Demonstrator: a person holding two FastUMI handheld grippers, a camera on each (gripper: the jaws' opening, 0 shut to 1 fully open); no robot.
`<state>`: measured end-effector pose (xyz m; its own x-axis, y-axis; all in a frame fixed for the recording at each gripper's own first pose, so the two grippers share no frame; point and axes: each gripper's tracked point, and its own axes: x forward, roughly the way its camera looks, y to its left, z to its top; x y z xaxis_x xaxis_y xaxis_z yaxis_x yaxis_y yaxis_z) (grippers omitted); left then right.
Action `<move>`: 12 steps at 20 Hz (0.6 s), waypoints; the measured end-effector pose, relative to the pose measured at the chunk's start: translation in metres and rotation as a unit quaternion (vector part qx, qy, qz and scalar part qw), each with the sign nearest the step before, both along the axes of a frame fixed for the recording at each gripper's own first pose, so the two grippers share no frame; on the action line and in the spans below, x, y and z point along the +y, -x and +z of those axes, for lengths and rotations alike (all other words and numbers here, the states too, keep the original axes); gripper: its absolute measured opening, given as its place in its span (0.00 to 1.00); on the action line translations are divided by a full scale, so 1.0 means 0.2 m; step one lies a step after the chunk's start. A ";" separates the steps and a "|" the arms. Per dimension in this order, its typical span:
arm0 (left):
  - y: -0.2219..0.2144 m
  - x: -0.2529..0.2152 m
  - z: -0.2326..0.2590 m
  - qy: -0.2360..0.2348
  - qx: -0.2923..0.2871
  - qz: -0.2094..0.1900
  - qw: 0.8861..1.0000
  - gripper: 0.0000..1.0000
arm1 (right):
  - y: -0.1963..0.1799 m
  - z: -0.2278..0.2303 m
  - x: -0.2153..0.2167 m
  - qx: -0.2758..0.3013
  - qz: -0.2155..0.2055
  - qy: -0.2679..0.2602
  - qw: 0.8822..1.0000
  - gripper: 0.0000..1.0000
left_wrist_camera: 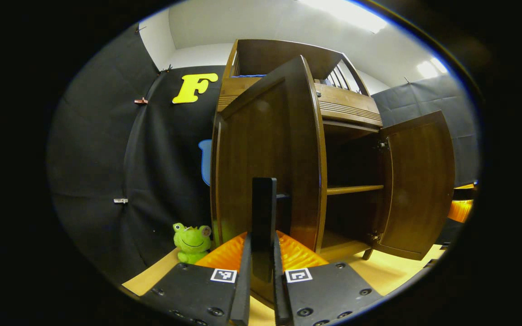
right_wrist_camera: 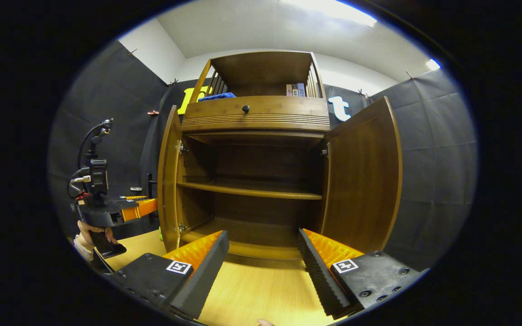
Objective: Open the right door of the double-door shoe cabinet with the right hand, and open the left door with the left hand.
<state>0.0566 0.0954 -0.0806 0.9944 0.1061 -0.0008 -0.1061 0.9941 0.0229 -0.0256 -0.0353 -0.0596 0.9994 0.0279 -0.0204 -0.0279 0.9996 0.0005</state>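
The brown wooden shoe cabinet [right_wrist_camera: 256,117] stands with both doors swung outward. In the left gripper view, my left gripper [left_wrist_camera: 261,242] is shut on the black upright handle [left_wrist_camera: 263,203] of the left door [left_wrist_camera: 261,145]; the right door [left_wrist_camera: 419,185] hangs open beyond it. In the right gripper view, my right gripper [right_wrist_camera: 261,260] is open and holds nothing, low in front of the cabinet's bare shelves [right_wrist_camera: 252,192]. There the right door [right_wrist_camera: 363,176] stands wide to the right, and the left door [right_wrist_camera: 168,181] shows edge-on, with the left gripper [right_wrist_camera: 136,208] and a hand [right_wrist_camera: 89,233] at its handle.
A green frog plush [left_wrist_camera: 192,242] sits on the pale wooden floor [right_wrist_camera: 252,294] left of the cabinet. Above the doors is a drawer with a round knob [right_wrist_camera: 245,108]; a blue cloth [right_wrist_camera: 215,96] and books [right_wrist_camera: 296,89] lie on the top shelf. Black cloth walls surround the booth.
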 end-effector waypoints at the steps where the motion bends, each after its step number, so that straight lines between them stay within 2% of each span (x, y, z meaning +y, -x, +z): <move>1: 0.00 0.01 0.00 -0.002 0.001 0.000 1.000 0.25 | -0.01 0.00 0.02 0.000 0.003 -0.001 1.000 0.97; 7: 0.06 0.10 -0.01 -0.003 0.004 0.017 1.000 0.25 | -0.05 -0.04 0.10 0.007 0.024 0.000 1.000 0.97; 12: 0.11 0.20 -0.01 -0.014 0.004 0.047 0.999 0.24 | -0.09 -0.06 0.17 0.005 0.042 -0.004 0.999 0.97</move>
<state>0.0339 0.1363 -0.0825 0.9801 0.1986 -0.0039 -0.1981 0.9788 0.0526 -0.0081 -0.0008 -0.0707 0.9933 0.1110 -0.0307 -0.1107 0.9938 0.0096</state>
